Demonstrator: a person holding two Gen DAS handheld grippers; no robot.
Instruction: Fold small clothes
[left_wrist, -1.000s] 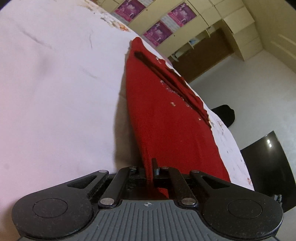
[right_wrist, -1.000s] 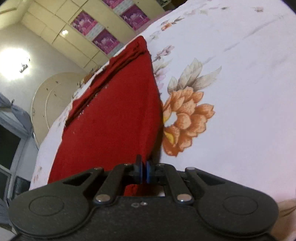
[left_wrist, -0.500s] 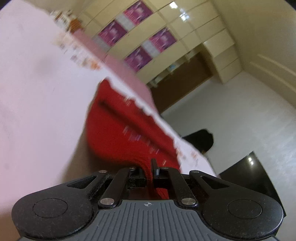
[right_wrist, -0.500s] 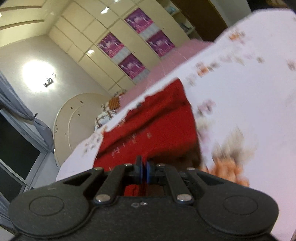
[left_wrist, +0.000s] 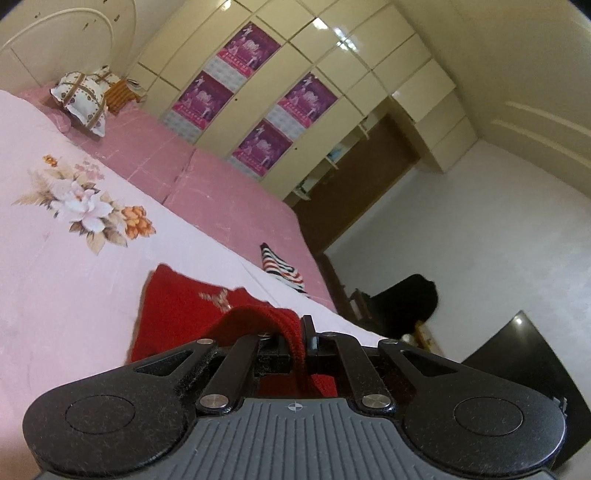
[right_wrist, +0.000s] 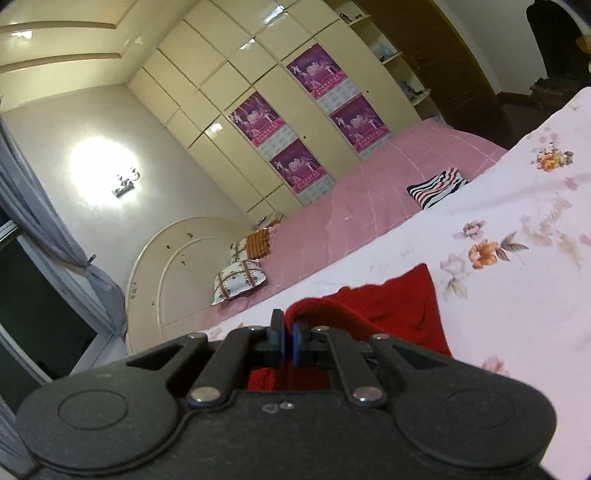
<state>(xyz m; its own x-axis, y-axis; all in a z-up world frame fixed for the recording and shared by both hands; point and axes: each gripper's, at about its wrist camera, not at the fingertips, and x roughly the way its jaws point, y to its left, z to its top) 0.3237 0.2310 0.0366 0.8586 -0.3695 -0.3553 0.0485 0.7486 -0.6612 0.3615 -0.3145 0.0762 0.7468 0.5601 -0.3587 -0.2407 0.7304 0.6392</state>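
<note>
A red knit garment (left_wrist: 177, 310) lies on the white floral bedsheet (left_wrist: 66, 258), its near edge lifted. My left gripper (left_wrist: 301, 341) is shut on one corner of that edge, which drapes over the jaws. In the right wrist view the same red garment (right_wrist: 399, 306) lies ahead and to the right, and my right gripper (right_wrist: 286, 338) is shut on its other corner. The cloth under both grippers is hidden by their bodies.
A folded black-and-white striped garment (left_wrist: 280, 267) lies on the pink sheet (left_wrist: 229, 206) beyond; it also shows in the right wrist view (right_wrist: 437, 186). Pillows (left_wrist: 86, 99) sit by the headboard. A cream wardrobe (left_wrist: 295, 74) stands behind the bed. The bed's edge drops to the floor (left_wrist: 480, 240) at right.
Both grippers have lifted and tilted up with the garment's near edge. The red cloth, earlier stretched out long ahead, now shows as a short stretch lying low in front.
</note>
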